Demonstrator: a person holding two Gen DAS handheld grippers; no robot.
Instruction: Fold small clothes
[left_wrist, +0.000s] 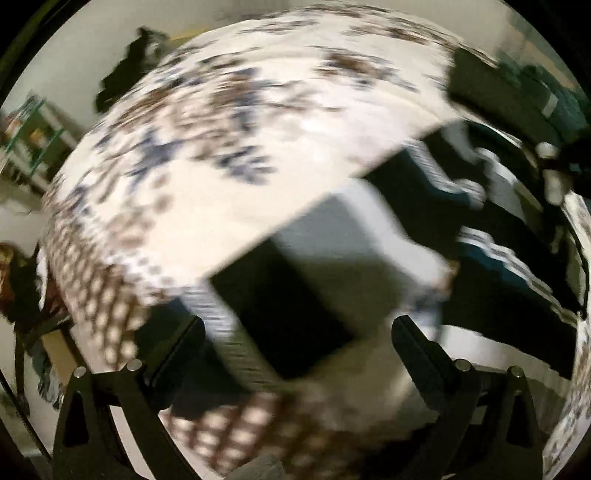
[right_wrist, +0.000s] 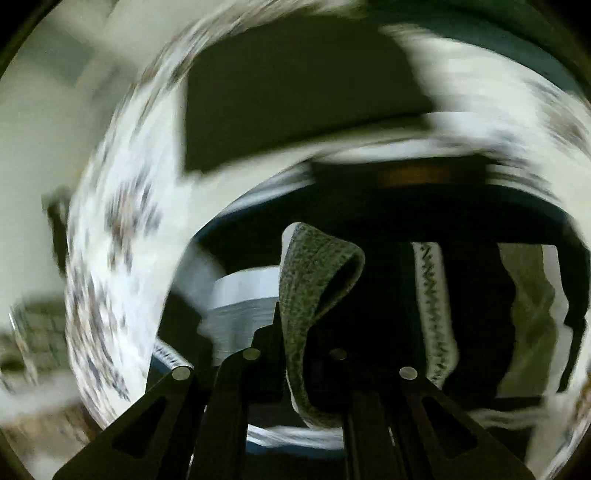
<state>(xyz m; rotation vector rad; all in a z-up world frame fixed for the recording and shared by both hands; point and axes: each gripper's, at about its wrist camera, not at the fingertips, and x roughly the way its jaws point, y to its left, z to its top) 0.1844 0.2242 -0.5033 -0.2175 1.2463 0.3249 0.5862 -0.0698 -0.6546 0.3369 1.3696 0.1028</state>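
Patterned tablecloth (left_wrist: 229, 155) bare across its far half, dark folded clothes (left_wrist: 491, 288) crowding the right side, white and black folded piece (left_wrist: 332, 280) directly ahead of the open left gripper (left_wrist: 297, 332), grey waistband (right_wrist: 314, 295) filling the right gripper (right_wrist: 314, 332)

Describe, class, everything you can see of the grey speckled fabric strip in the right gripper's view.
The grey speckled strip looks like thick knitted or woven cloth, dark-flecked with a paler edge. It rises from between the shut right gripper fingers, loops over at the top and hangs back down. It seems pinched there, sharp against a blurred background. Which garment it belongs to cannot be told.
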